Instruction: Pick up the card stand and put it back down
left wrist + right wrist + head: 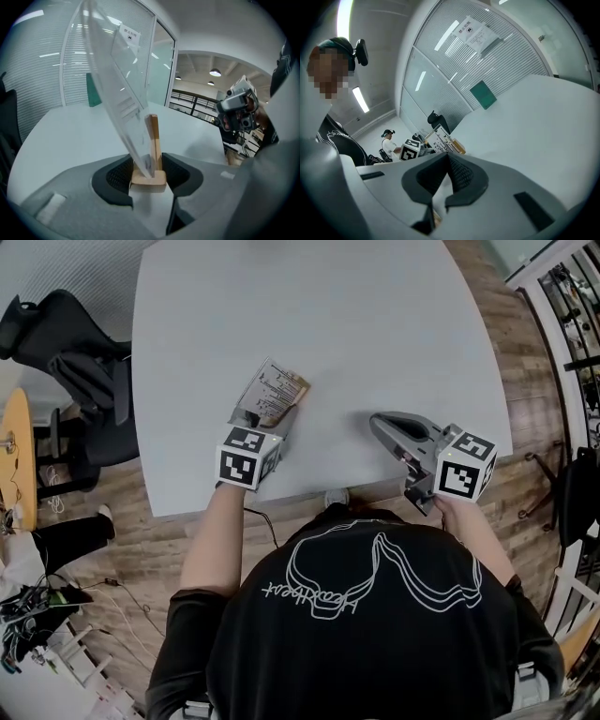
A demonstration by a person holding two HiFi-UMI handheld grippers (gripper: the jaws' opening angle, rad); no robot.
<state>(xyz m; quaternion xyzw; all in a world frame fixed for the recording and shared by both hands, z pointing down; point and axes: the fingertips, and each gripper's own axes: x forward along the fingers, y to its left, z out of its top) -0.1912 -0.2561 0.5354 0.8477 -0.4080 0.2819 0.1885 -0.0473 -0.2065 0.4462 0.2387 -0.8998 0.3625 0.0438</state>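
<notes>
The card stand (272, 395) is a clear sheet with a printed card in a small wooden base. My left gripper (275, 425) is shut on it near the front left of the white table (328, 315). In the left gripper view both pads press the sides of the wooden base (149, 178), and the clear sheet (117, 79) leans up and to the left. The stand (443, 139) also shows at mid-left in the right gripper view. My right gripper (378, 421) rests low over the table's front right, shut, nothing in it (447, 161).
A black office chair (70, 348) and a round wooden table (17, 456) stand left of the white table. A metal railing (562, 296) runs at the right. Glass walls with a green patch (93, 91) lie beyond. Another person (389, 143) sits in the distance.
</notes>
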